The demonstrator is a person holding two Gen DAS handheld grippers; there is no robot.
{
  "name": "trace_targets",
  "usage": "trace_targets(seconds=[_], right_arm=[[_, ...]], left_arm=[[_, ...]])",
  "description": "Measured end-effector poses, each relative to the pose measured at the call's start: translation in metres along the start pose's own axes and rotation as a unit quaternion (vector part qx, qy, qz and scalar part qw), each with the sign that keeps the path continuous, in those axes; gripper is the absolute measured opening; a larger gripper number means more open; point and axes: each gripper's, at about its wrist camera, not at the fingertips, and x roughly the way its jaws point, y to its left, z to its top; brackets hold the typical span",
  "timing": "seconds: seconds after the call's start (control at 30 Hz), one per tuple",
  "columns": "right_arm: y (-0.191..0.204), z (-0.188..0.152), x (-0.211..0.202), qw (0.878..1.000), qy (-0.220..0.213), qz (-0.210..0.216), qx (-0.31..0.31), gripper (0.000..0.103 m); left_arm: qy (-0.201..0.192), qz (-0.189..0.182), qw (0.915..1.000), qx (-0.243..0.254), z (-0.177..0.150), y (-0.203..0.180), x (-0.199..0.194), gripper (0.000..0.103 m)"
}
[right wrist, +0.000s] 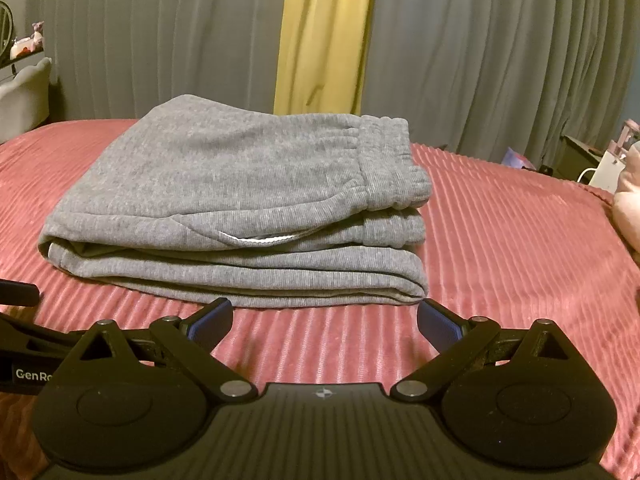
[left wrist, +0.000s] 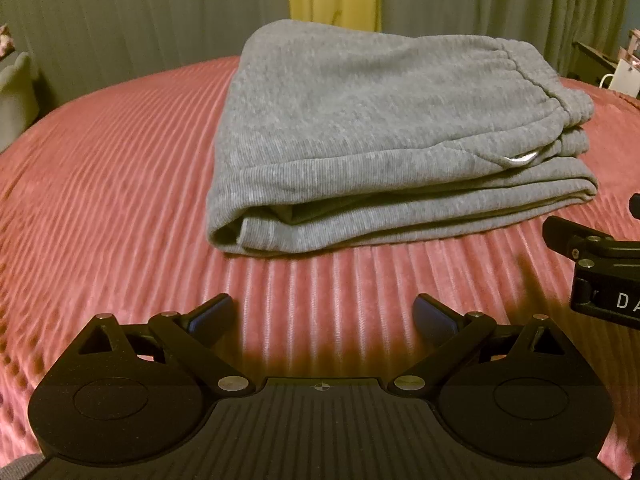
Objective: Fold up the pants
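Grey sweatpants (left wrist: pixel 384 136) lie folded in a thick stacked bundle on a pink ribbed bedspread (left wrist: pixel 112 168). The elastic waistband is on top at the right, and a white pocket edge shows on the near side. They also show in the right wrist view (right wrist: pixel 240 208). My left gripper (left wrist: pixel 323 316) is open and empty, held just short of the bundle's near edge. My right gripper (right wrist: pixel 325 320) is open and empty, close to the bundle's near right corner. Part of the right gripper (left wrist: pixel 596 268) shows at the right edge of the left wrist view.
Grey curtains (right wrist: pixel 500 48) with a yellow strip (right wrist: pixel 324 36) hang behind the bed. A grey chair (right wrist: pixel 24 92) stands at the far left. A nightstand with small items (right wrist: pixel 600 160) and a pink soft object (right wrist: pixel 628 208) are at the right.
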Motion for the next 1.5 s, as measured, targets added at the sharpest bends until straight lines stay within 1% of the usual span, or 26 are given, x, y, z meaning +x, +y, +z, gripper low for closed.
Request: trace_targets(seconds=[1.5], right_arm=[[-0.0014, 0.0001, -0.0005, 1.0, 0.002, -0.01, 0.004, 0.099]], left_arm=[[0.003, 0.002, 1.0, 0.003, -0.0015, -0.0016, 0.0012, 0.1]])
